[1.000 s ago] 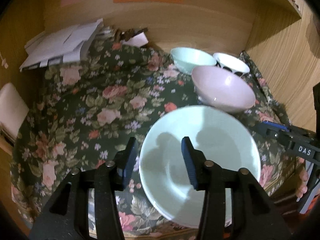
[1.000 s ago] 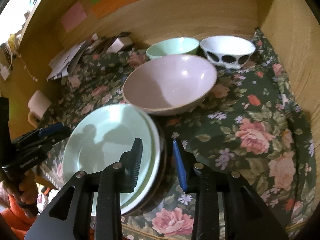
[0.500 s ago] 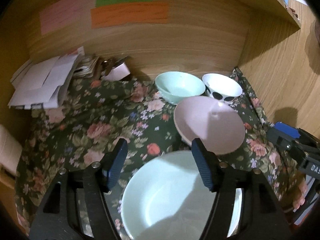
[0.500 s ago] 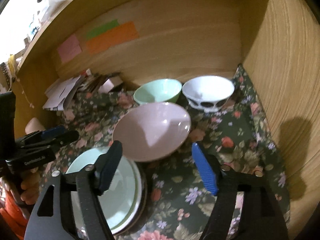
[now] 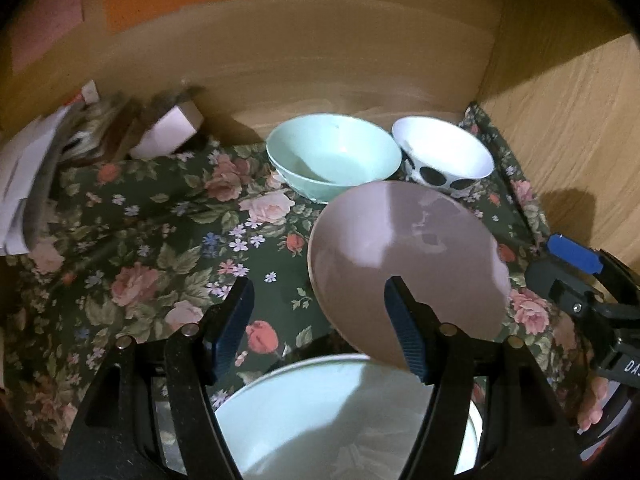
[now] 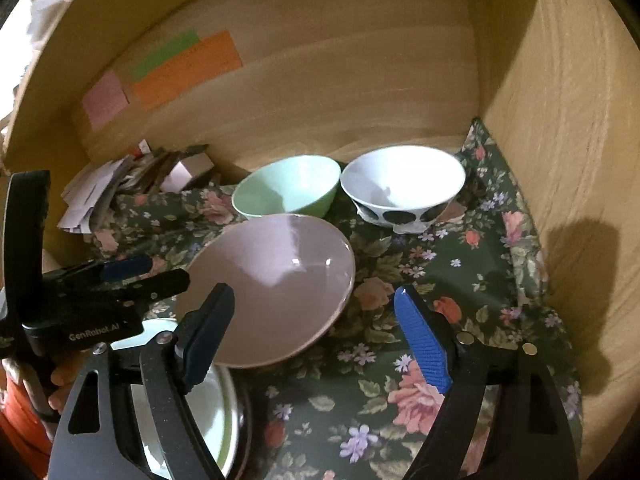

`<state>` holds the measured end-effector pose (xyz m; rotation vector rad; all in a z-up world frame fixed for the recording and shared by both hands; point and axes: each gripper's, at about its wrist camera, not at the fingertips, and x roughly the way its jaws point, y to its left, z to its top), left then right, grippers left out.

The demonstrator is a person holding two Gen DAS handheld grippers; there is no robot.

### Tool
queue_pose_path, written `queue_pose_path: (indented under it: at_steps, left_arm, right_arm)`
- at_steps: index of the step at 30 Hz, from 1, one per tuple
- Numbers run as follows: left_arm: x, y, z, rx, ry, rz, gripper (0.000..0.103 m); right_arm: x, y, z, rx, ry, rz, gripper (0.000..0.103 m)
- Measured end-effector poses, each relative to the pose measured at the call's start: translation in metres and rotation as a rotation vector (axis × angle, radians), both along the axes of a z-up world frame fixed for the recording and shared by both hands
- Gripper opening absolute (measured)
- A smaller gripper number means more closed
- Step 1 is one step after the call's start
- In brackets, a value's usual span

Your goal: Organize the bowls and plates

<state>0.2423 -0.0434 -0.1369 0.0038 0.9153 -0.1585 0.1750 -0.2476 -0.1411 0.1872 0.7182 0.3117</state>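
On the floral cloth [image 6: 460,280] inside wooden walls [image 6: 560,160], both hand-held grippers gape, empty.

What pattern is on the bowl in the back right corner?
The white ceramic bowl has large black spots around its outer wall; the inside is plain white. Clearest in the right wrist view.

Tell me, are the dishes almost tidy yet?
Partly. The mint plates already sit in one stack at the front. Nothing is in hand: the left claw and right claw are both open and empty. Left to sort: the pink bowl, the mint bowl and the spotted white bowl, each standing separately on the floral cloth.
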Motion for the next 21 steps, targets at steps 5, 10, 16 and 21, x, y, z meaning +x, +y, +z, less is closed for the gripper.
queue_pose_path:
  at_steps: [5, 10, 16, 21]
  left_arm:
    - [0.018, 0.001, -0.015, -0.006, 0.05, 0.013, 0.067]
    - [0.03, 0.004, -0.027, -0.029, 0.105, 0.016, 0.067]
    - [0.037, 0.002, -0.034, -0.025, 0.111, 0.013, 0.064]
    - [0.041, -0.001, -0.039, -0.026, 0.126, -0.003, 0.054]
  right_arm:
    - [0.015, 0.002, -0.013, 0.004, 0.034, 0.004, 0.08]
    - [0.027, 0.003, -0.023, 0.02, 0.065, 0.005, 0.08]
    - [0.037, 0.006, -0.034, 0.028, 0.098, 0.007, 0.069]
    - [0.044, 0.006, -0.042, 0.049, 0.142, 0.024, 0.05]
